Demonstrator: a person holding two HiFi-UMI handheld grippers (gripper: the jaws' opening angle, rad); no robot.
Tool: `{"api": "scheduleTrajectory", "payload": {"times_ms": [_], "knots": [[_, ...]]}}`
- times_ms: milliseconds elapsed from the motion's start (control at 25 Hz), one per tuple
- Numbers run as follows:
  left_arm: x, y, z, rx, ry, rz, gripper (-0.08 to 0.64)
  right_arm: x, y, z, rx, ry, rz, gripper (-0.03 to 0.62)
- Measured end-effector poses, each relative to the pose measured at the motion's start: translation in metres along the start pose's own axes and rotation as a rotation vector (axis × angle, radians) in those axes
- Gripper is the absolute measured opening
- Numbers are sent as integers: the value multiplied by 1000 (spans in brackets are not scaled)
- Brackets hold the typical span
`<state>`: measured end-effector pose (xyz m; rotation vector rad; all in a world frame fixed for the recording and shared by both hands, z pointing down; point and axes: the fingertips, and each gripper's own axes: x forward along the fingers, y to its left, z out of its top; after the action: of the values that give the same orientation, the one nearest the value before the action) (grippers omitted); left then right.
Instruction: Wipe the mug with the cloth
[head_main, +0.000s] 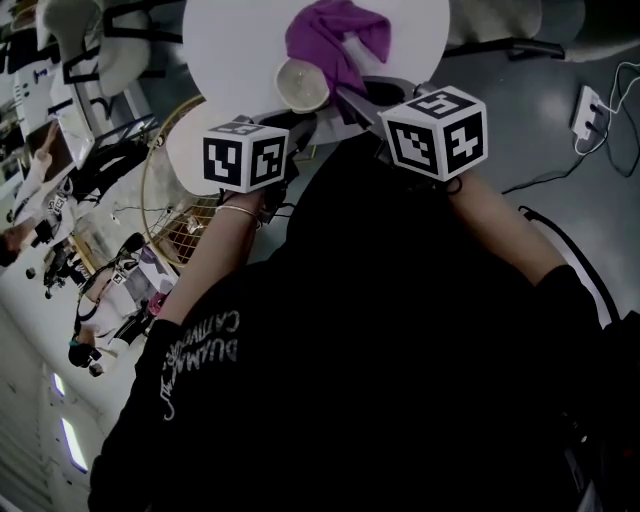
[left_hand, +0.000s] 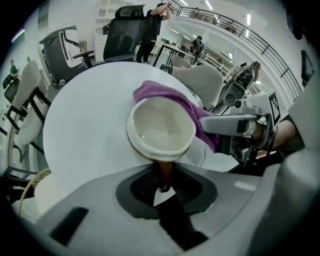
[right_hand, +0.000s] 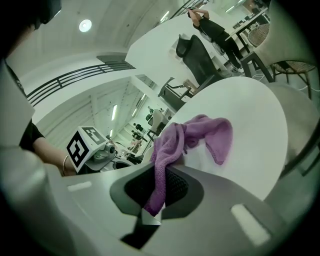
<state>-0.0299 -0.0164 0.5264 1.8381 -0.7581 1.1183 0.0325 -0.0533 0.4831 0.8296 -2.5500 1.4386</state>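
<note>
A cream mug (head_main: 302, 85) lies tipped over the near edge of the round white table (head_main: 225, 50), its mouth facing me. My left gripper (left_hand: 164, 186) is shut on the mug's brown handle (left_hand: 165, 172), and the mug's bowl (left_hand: 160, 131) fills the middle of the left gripper view. A purple cloth (head_main: 335, 40) drapes over the mug's far rim (left_hand: 167, 97). My right gripper (right_hand: 152, 207) is shut on a hanging end of the cloth (right_hand: 186, 142), which spreads onto the table ahead. The right gripper's finger (left_hand: 227, 124) reaches in beside the mug.
A round wire basket (head_main: 175, 215) stands to the left below the table. Office chairs (left_hand: 125, 37) and a standing person (left_hand: 150, 27) are beyond the table. A white power strip (head_main: 587, 110) with cables lies on the floor at right.
</note>
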Motion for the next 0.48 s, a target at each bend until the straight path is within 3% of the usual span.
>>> {"api": "scheduleTrajectory", "payload": {"times_ms": [280,480], "knots": [[0,-1,-5,-10,33,-5,63,1,9,-11,-87,31,19,23],[3,-6,0,-8,46,-17,64,1,10,-14,-99,48,38,23]]}}
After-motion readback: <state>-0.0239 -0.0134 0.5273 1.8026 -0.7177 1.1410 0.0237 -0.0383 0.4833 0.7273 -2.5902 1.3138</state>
